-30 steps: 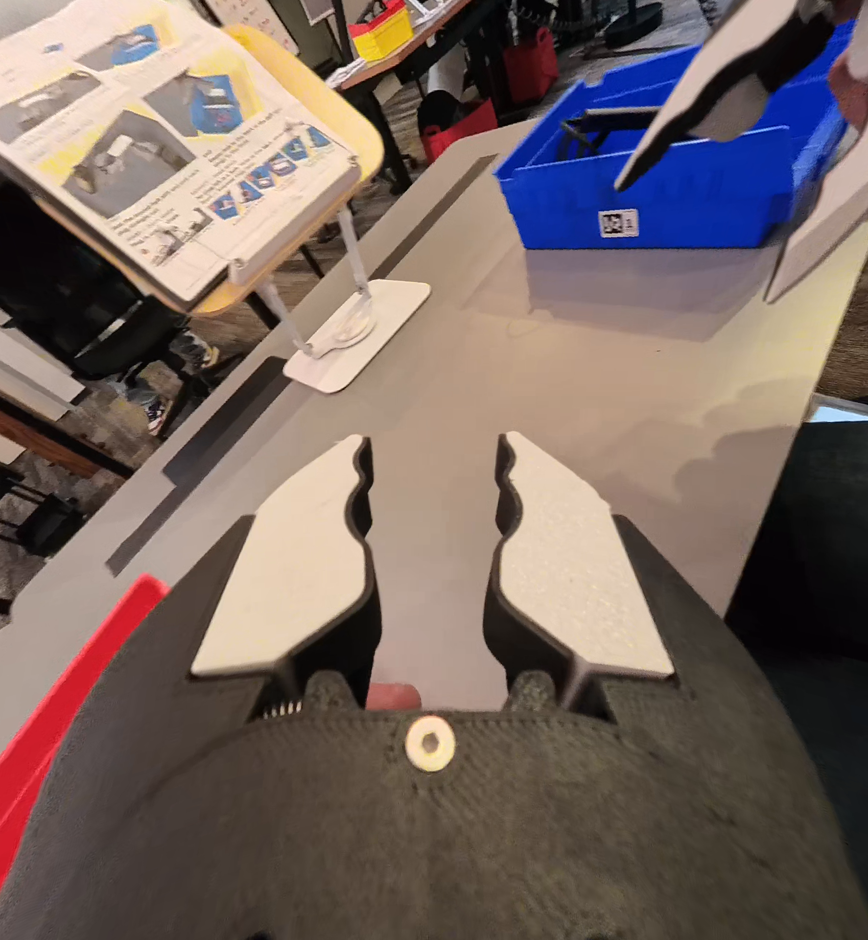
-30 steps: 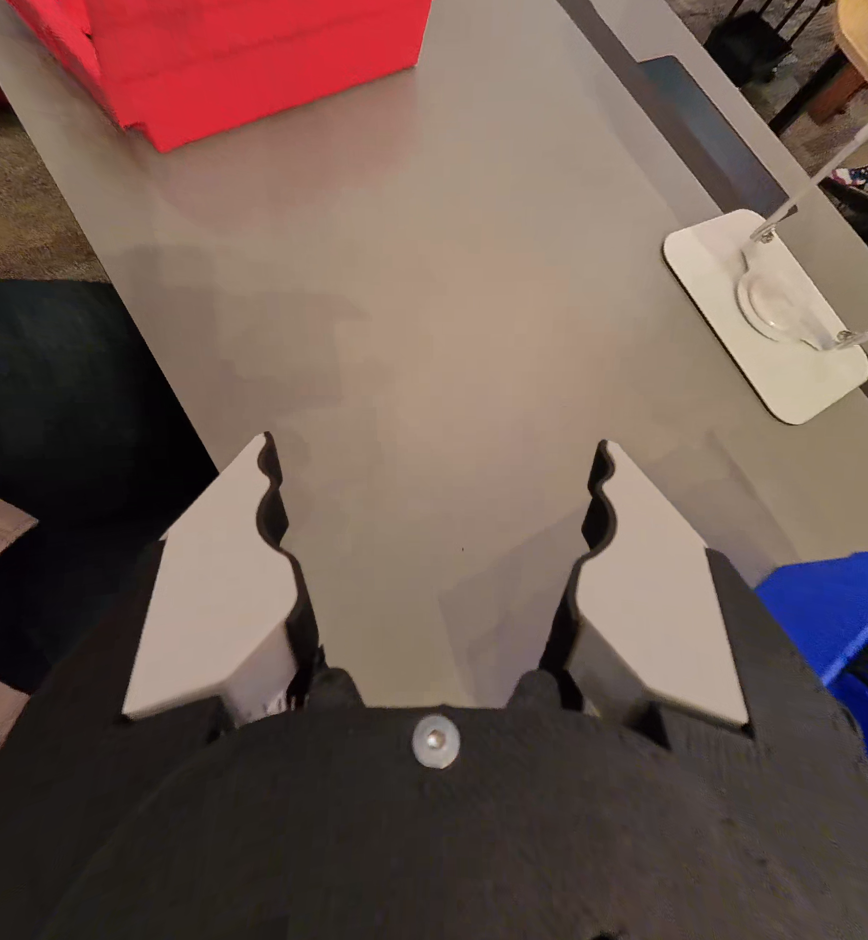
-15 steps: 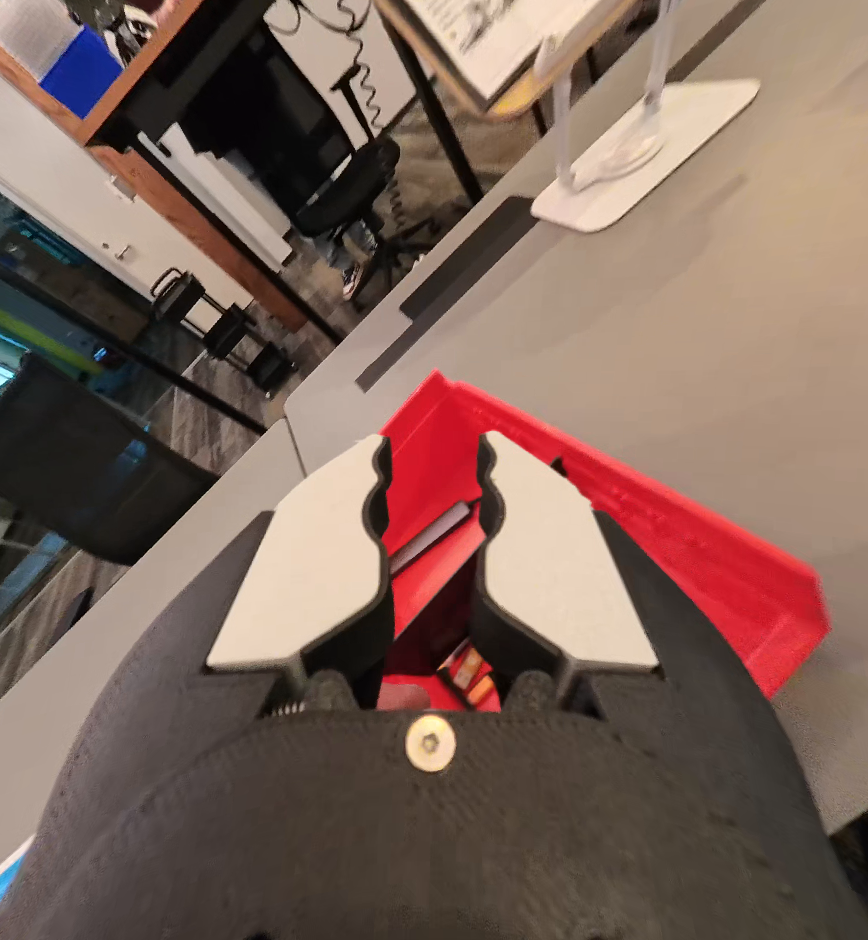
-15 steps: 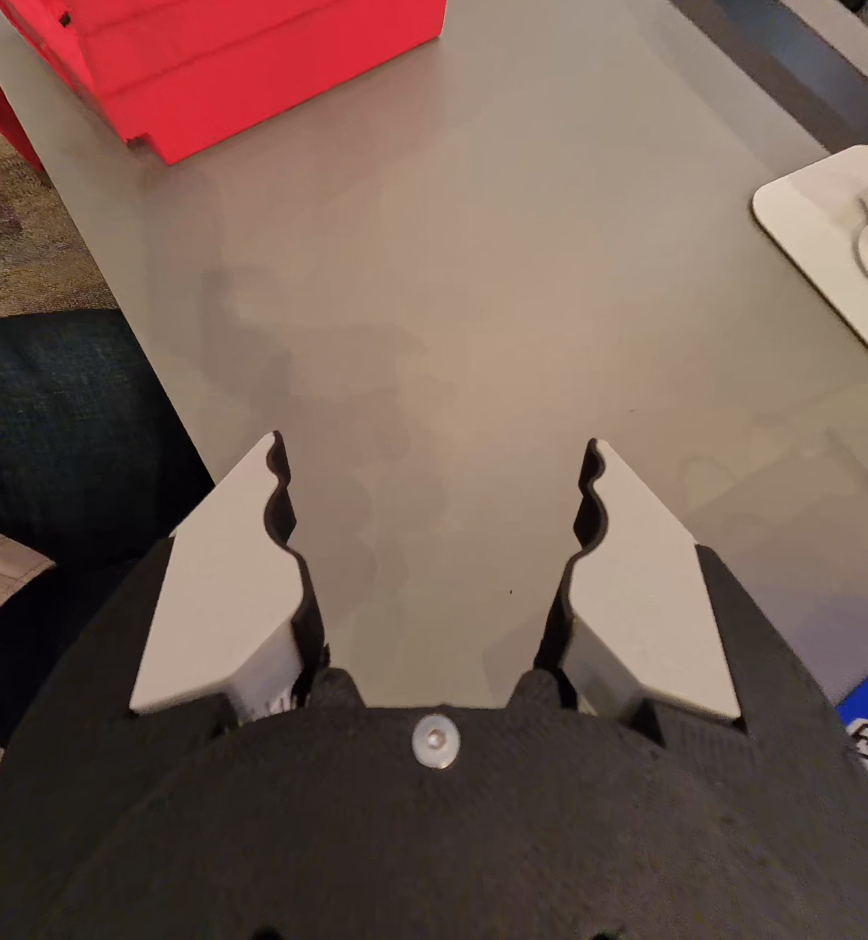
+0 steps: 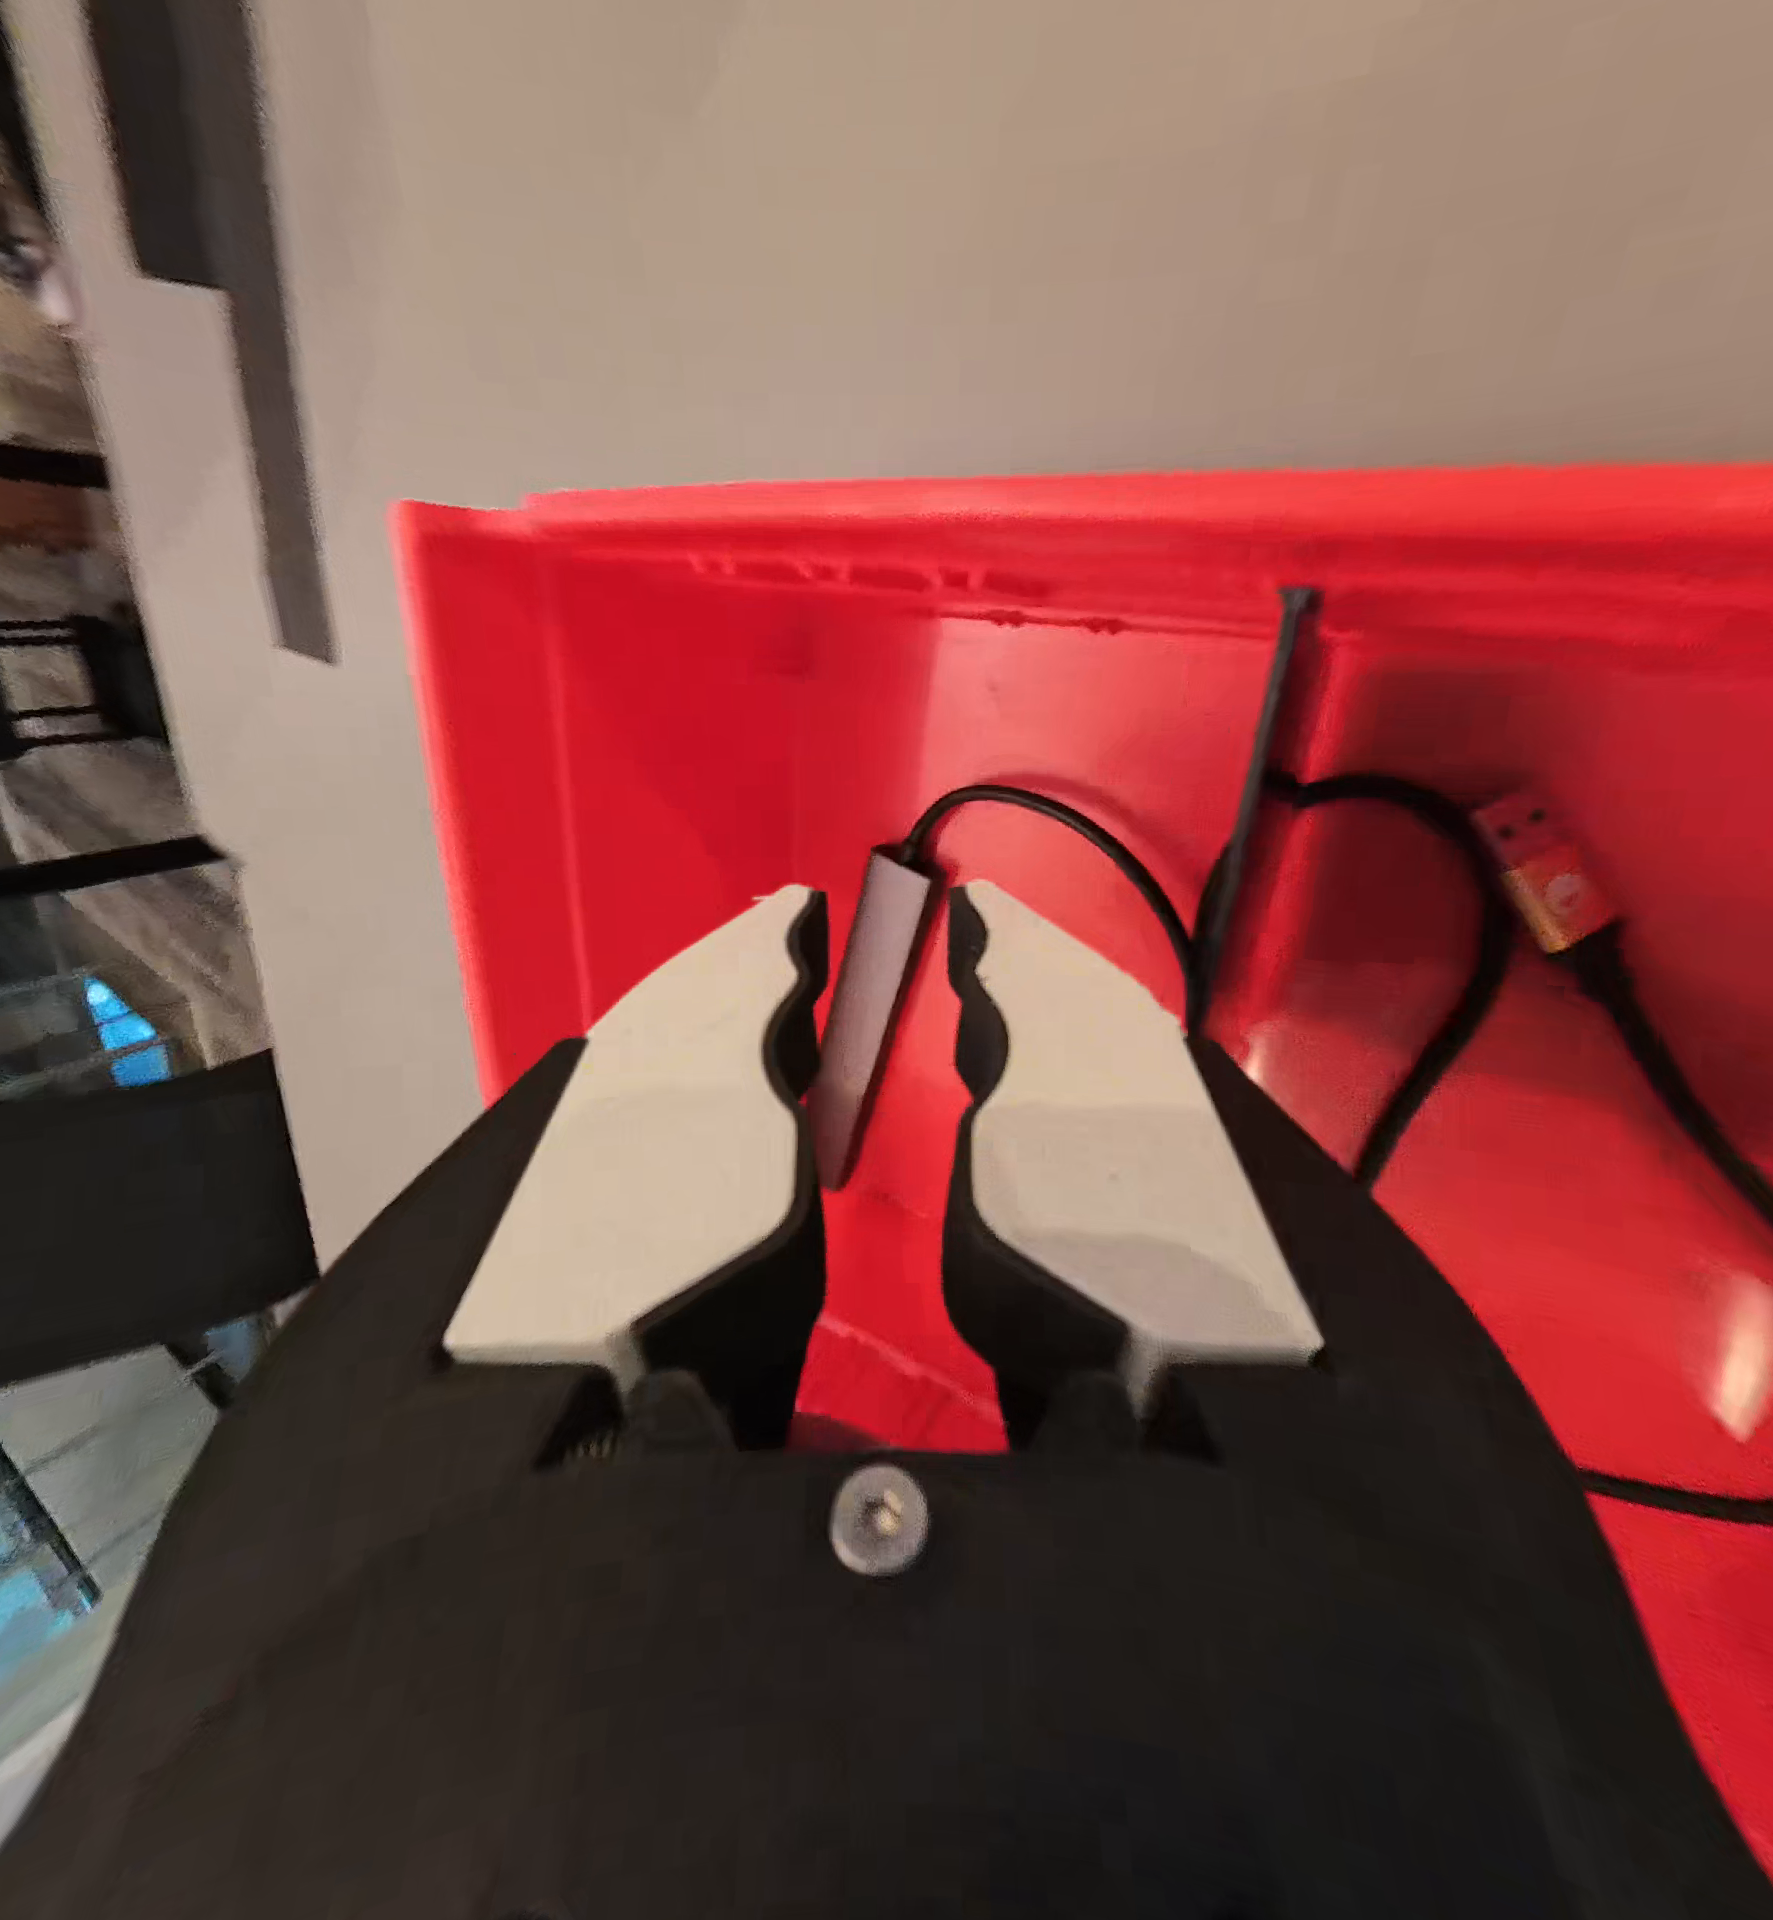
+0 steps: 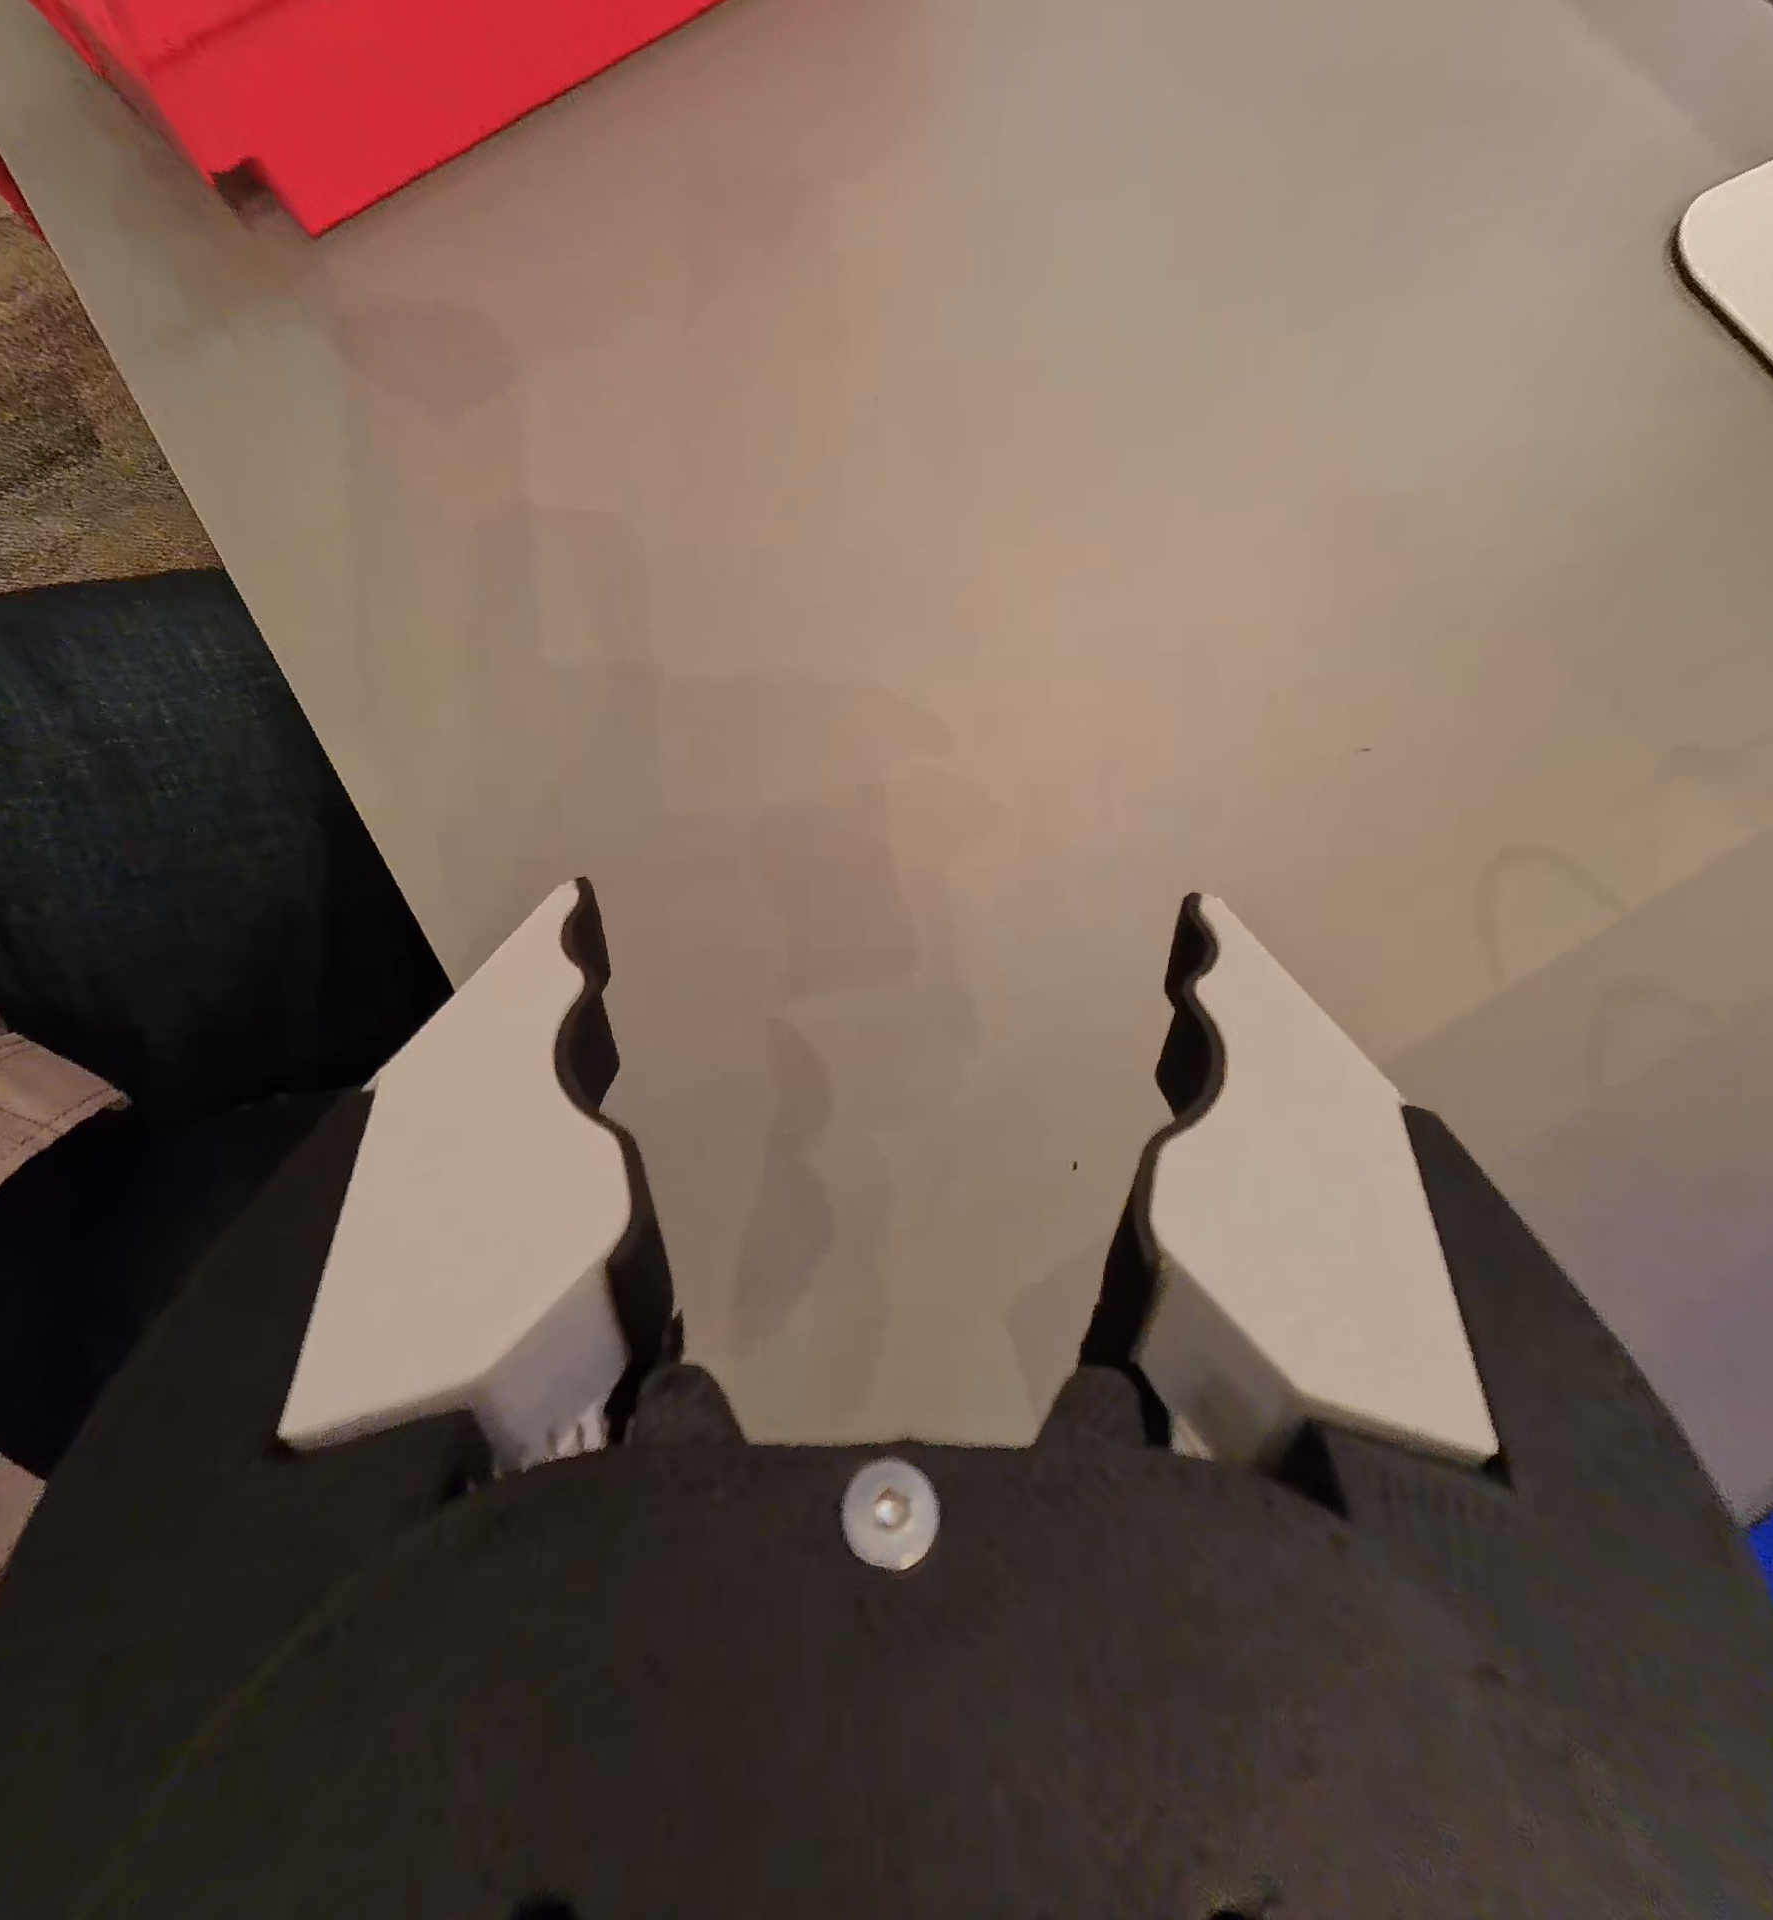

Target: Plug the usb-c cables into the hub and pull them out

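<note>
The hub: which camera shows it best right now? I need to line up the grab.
The left wrist view. The grey hub lies in the red bin, framed between the fingers of the open left gripper, not yet gripped, its black cable curving away. The right wrist view shows no hub, only the bin's outer wall, the table and the open right gripper.

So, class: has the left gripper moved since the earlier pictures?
Yes. The left gripper has swung from the open table to over the red bin, its jaws open astride the grey hub.
</note>
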Available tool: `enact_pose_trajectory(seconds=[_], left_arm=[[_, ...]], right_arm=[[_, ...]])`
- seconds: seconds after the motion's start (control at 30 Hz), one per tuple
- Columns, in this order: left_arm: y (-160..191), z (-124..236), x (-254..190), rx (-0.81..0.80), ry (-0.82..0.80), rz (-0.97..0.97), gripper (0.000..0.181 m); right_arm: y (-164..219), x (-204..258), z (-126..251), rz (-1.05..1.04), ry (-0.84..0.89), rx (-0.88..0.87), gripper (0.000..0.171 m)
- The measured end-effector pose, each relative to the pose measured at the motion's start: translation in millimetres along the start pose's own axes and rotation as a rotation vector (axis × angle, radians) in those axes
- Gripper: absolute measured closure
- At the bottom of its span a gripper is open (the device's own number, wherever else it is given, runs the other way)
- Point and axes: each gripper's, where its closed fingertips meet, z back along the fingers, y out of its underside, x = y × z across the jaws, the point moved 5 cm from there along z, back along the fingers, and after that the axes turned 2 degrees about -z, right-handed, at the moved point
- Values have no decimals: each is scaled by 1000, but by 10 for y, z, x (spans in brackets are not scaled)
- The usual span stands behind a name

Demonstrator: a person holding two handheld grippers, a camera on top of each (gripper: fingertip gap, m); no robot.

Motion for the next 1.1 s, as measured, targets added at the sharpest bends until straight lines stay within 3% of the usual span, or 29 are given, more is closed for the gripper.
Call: enact_pose_trajectory(seconds=[0.3, 0.6, 0.87, 1.1], left_arm=[[75, -531, -3, 60, 207, -117, 161], [46, -731, -47, 62, 259, -142, 169], [34, -673, 29, 32, 179, -136, 178], [80, -243, 198, -26, 3, -65, 179]], right_arm=[[92, -24, -46, -42, -32, 4, 67], [121, -36, -102, -70, -60, 1, 68], [149, -46, -122, -83, -73, -3, 69], [125, -57, -77, -87, -78, -32, 69]])
